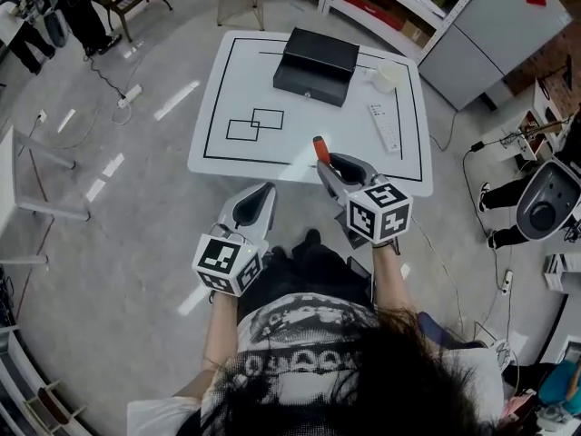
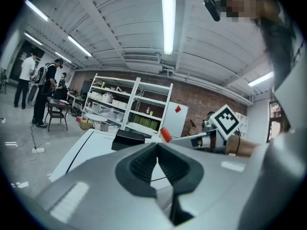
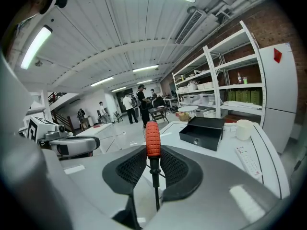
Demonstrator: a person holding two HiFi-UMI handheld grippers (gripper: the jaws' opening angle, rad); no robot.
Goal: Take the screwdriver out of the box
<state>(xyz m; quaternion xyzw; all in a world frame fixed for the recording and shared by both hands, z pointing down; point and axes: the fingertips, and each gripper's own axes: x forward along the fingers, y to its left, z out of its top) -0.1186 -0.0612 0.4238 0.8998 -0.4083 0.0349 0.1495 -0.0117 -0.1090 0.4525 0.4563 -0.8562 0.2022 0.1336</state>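
screwdriver (image 3: 152, 138) clamped in right gripper (image 1: 328, 163) | over near table (image 1: 300, 125) edge (box (image 1: 317, 64) well apart)

I wear a white shirt (image 1: 304, 330) with black print and dark trousers (image 1: 300, 266). My left hand-held gripper (image 1: 265, 191) and right hand-held gripper (image 1: 329, 163) are grey shells with black ribbed pads (image 3: 177, 169), each bearing a black-and-white marker cube (image 1: 379, 212) at six o'clock.

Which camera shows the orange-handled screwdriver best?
The right gripper view: the orange-handled, dark-shafted screwdriver stands close, clamped in the right hand-held gripper. The head view shows only its orange end; the left gripper view, a small orange tip.
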